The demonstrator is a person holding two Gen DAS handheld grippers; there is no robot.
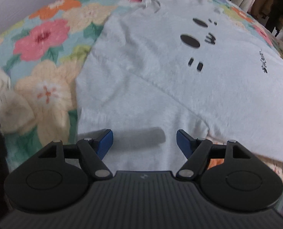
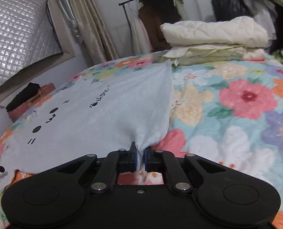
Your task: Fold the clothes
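Observation:
A pale blue T-shirt (image 1: 160, 72) with a black cartoon face print lies spread on a floral bedspread (image 1: 45, 38). My left gripper (image 1: 144, 143) is open, its blue pads (image 1: 105, 143) apart just above the shirt's near sleeve, holding nothing. In the right wrist view the same T-shirt (image 2: 103, 118) shows with its right edge pulled up into a ridge. My right gripper (image 2: 140, 157) is shut on that bunched edge of the shirt, lifting it off the bedspread (image 2: 237, 114).
A stack of folded cream quilts (image 2: 214, 40) sits at the far end of the bed. A clothes rack (image 2: 152, 15) with hanging garments stands behind it. Cream cloth (image 1: 5, 103) lies at the left of the bed. Curtains (image 2: 87, 19) hang by the wall.

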